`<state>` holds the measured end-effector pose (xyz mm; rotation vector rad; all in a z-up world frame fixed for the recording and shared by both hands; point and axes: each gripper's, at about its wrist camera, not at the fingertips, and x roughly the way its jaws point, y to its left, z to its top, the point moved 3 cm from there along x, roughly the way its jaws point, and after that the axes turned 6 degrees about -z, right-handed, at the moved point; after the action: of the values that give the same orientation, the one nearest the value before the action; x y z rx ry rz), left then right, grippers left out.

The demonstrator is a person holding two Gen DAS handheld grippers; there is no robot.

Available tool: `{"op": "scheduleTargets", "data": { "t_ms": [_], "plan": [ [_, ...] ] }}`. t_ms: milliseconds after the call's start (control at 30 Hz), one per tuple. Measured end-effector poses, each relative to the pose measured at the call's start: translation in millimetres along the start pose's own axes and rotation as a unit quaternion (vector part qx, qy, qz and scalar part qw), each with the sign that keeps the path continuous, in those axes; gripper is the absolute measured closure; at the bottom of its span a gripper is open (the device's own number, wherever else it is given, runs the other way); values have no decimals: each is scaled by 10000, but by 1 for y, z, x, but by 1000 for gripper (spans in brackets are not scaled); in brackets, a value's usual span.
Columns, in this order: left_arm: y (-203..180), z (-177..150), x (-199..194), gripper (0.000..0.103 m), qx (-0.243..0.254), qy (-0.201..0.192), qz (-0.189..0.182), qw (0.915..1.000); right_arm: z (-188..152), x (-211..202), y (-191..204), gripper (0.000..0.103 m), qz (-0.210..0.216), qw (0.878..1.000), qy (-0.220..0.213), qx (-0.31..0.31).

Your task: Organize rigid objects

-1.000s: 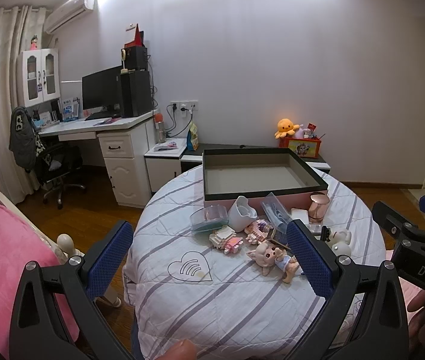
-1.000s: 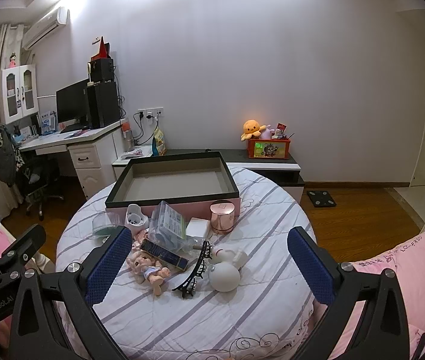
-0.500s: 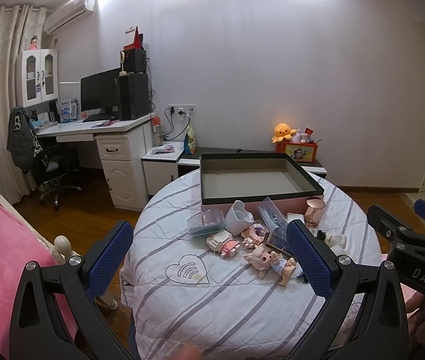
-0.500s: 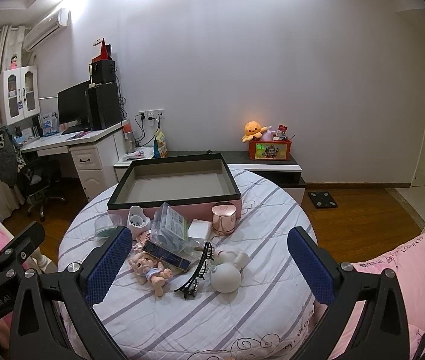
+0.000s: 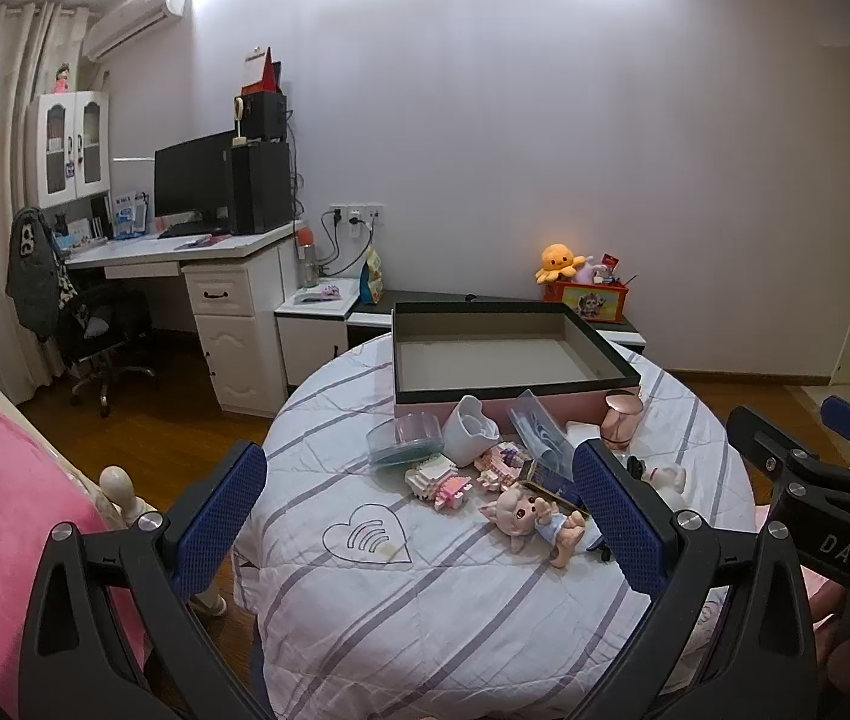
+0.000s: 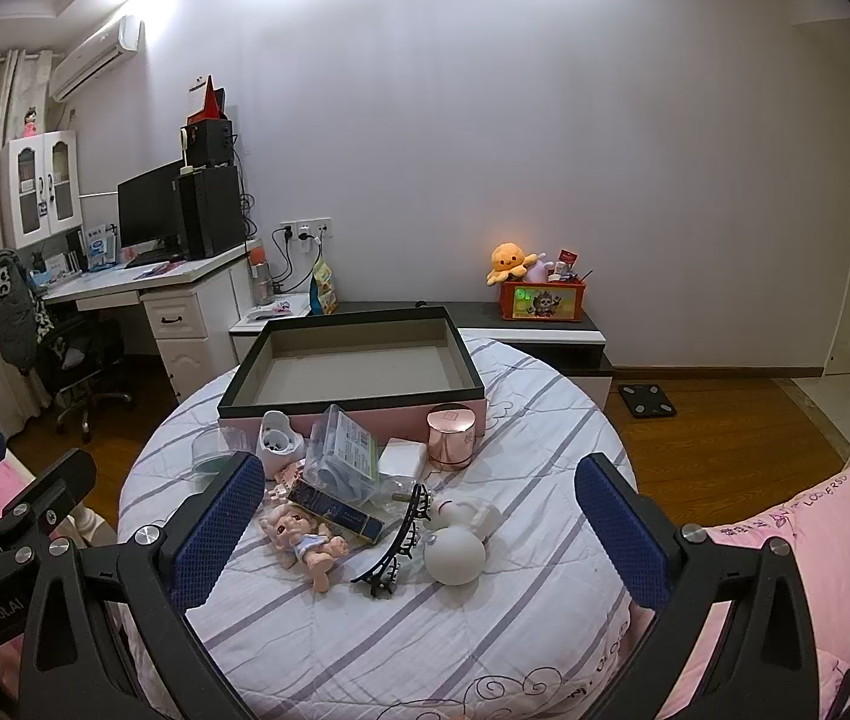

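glossy metallic jar (image 6: 452, 437), quilted cloth tablecloth (image 6: 515, 600)

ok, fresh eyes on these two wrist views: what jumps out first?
The big open box, empty inside, sits at the far side of the round table with its striped cloth. Right in front of it lies a jumble of small things: a rose-gold jar, a doll, a black hair clip. Both the left gripper and right gripper hang wide open above the near edge, holding nothing.

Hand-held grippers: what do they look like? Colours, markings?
Both match: the left hand-held gripper and right hand-held gripper have matte black angular frames with silver screws, and two fingers faced with blue knurled pads. White lettering: "DAS" on the right unit's body, "GenRobot.AI" on the left's. No cables or sleeves visible.
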<state>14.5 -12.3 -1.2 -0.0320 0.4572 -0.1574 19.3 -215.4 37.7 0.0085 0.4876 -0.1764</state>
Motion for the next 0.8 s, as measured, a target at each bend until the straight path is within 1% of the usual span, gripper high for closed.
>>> {"op": "scheduleTargets", "data": {
  "t_ms": [233, 433, 800],
  "plan": [
    [3, -3, 3, 0, -149, 68, -156, 9997, -1, 1, 0, 0, 0, 10000, 6, 0],
    [4, -5, 7, 0, -165, 123, -135, 9997, -2, 2, 0, 0, 2, 10000, 24, -7],
    [6, -5, 7, 0, -160, 97, -143, 9997, -5, 3, 0, 0, 13, 10000, 57, -20]
  ]
}}
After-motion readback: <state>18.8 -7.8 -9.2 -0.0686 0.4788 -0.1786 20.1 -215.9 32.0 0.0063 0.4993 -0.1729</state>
